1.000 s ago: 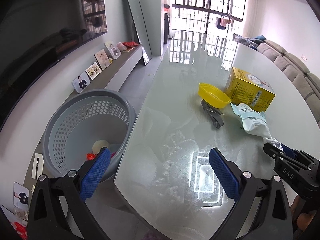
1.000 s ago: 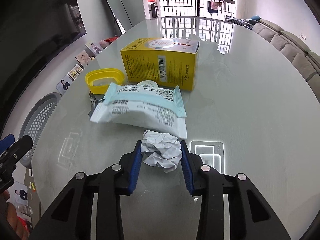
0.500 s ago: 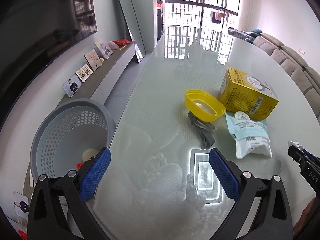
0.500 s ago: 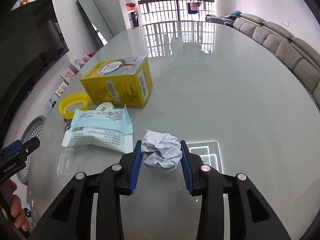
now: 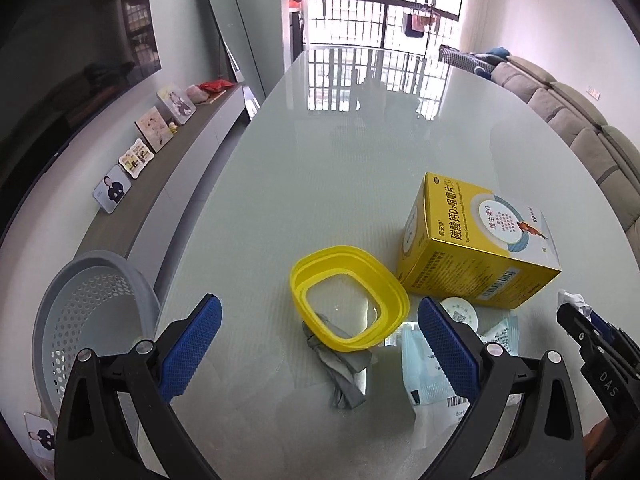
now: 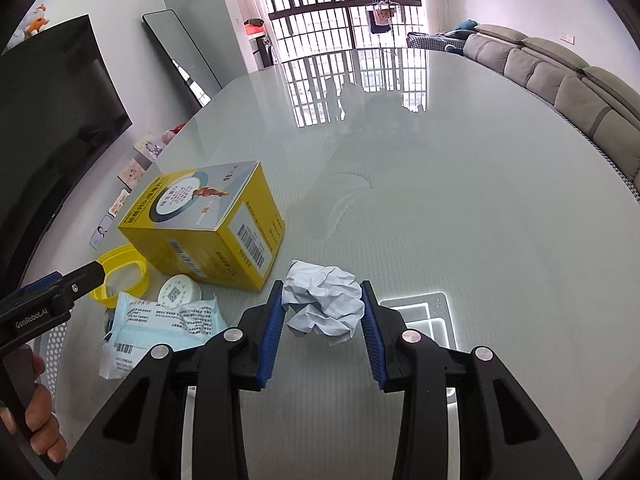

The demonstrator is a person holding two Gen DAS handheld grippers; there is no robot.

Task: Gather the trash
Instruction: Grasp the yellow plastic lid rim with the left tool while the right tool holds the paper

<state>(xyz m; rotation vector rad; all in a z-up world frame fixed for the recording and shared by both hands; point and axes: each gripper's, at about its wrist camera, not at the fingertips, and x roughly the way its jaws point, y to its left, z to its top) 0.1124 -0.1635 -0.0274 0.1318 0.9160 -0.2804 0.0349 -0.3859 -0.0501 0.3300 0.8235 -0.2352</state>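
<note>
Right wrist view: right gripper (image 6: 322,312) jaws clamped on crumpled paper (image 6: 323,304), carry step. Left gripper (image 5: 318,344) jaws wide open, empty, above yellow lid (image 5: 350,296). Next: release paper over grey basket (image 5: 94,316).

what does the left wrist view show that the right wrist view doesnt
Only the left wrist view: the inside of the grey perforated basket beside the table, the grey crumpled wrapper under the yellow lid's near edge, and the left hand-held gripper with its jaws wide apart and empty.

Only the right wrist view: the right hand-held gripper closed on the crumpled white paper, seen in full.

Both: the yellow box, yellow lid, pale blue packet, round white cap and glass table.
</note>
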